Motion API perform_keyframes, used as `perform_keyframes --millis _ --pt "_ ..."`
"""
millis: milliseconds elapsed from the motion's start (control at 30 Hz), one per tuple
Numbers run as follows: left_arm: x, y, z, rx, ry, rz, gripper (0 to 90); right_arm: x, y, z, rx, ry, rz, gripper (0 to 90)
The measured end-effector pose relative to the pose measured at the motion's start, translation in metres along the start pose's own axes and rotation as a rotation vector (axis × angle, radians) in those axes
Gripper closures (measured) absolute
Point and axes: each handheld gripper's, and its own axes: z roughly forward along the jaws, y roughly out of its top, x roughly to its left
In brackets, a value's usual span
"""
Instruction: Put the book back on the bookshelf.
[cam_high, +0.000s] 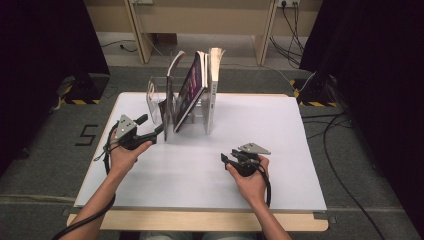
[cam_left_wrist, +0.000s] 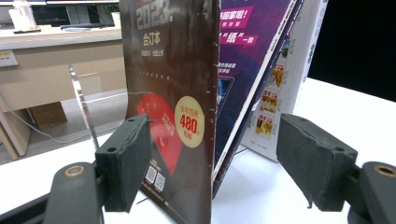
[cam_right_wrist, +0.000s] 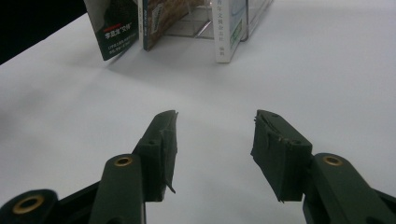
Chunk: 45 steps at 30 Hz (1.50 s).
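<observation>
The left gripper sits at abt 10 o'clock on the white table, jaws spread wide w/ nothing pressed btwn the pads. In the left gripper view the dark-covered book stands upright w/ its near edge between the jaws: left pad just beside the cover, right pad well apart from it. That book is the leftmost of the row in the clear rack at 12 o'clock; the purple book leans just behind it, and a white book stands at the far right of the row. The right gripper rests on the table at abt 5 o'clock, jaws wide, empty, pointed toward the rack. Judged step: gripping the dark book to pull it out. To do it well, the person should probably centre the jaws on that cover alone, keep the right pad clear of the purple book's edge, close firmly low on the cover, then draw straight back twd 6 o'clock so the leaning neighbour doesn't topple.
</observation>
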Motion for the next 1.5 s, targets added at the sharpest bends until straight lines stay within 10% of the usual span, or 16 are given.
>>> perform_keyframes --millis 1500 --pt "0.008 -0.080 -0.084 0.132 0.056 -0.085 25.6 -0.003 -0.003 0.000 -0.001 -0.021 -0.002 49.6"
